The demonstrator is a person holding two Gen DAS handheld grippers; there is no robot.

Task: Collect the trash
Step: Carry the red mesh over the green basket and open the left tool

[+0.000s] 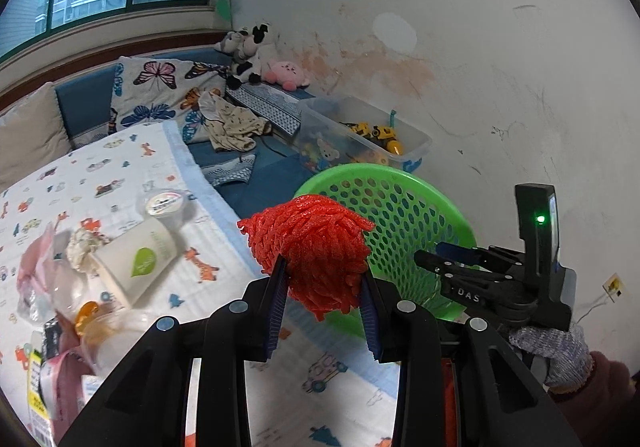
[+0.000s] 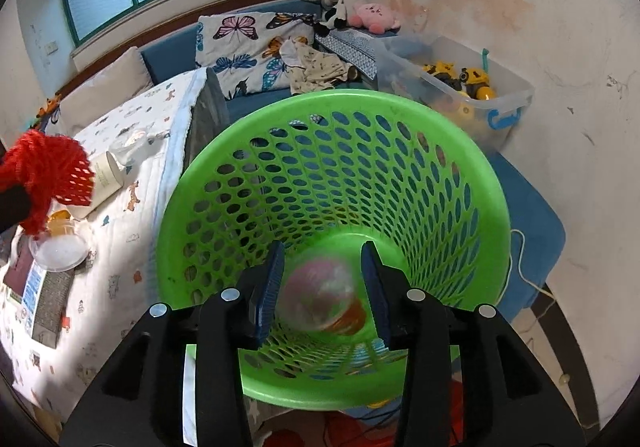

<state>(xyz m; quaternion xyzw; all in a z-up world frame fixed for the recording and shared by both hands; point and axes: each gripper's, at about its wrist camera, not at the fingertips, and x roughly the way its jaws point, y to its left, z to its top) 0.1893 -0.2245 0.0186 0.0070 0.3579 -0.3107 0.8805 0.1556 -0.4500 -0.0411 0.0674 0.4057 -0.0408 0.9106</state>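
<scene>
My left fingers (image 1: 324, 287) clamp a red mesh wad (image 1: 312, 247) beside the green basket (image 2: 472, 175), while my right fingers (image 2: 324, 279) hang parted over a blurred wrapper (image 2: 320, 295) inside.

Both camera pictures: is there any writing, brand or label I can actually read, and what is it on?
"DAS": white letters on the black right gripper.
White cup with a green leaf mark: lettering too blurred to read.
Foil lid of the small tub: print too small to read.
Blue-and-white packet on the bedspread: unreadable.
</scene>
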